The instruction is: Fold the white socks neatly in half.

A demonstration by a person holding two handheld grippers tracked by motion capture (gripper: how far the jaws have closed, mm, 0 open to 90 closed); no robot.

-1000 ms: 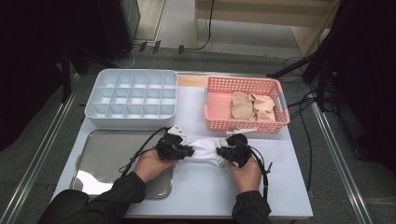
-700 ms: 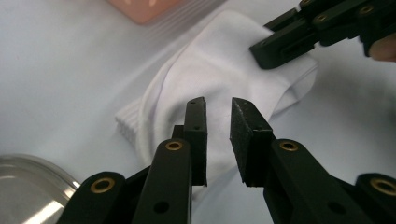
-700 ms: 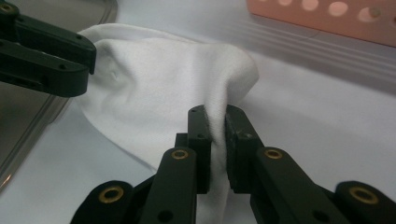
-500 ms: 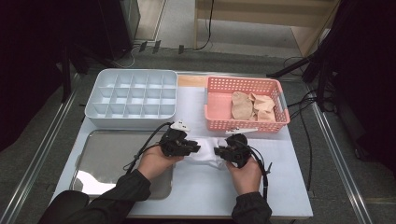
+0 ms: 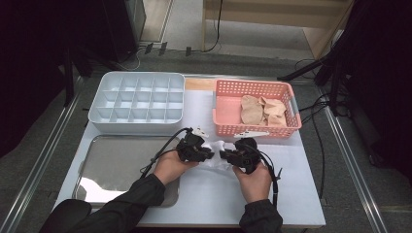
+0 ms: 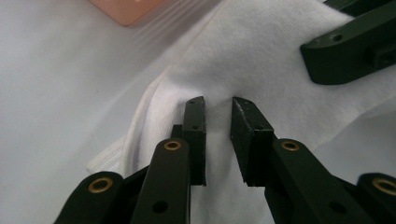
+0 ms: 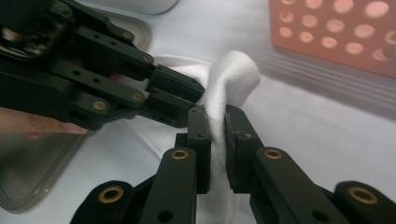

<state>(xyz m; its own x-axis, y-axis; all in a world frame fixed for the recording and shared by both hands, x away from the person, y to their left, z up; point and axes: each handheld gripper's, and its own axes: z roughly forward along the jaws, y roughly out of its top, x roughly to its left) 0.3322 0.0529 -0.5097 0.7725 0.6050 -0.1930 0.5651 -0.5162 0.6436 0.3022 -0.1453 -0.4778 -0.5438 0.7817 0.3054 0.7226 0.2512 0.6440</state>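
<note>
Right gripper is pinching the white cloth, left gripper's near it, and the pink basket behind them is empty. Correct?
Not quite: the pink basket isn't empty. The high view shows beige cloth pieces lying in it. The rest stands: the right gripper is shut on a fold of the white cloth, and the left gripper is over the cloth, jaws slightly apart.

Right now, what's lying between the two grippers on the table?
A white sock spans the gap between the left gripper and the right gripper in the high view. The right gripper view shows its fingers pinching a fold.
</note>
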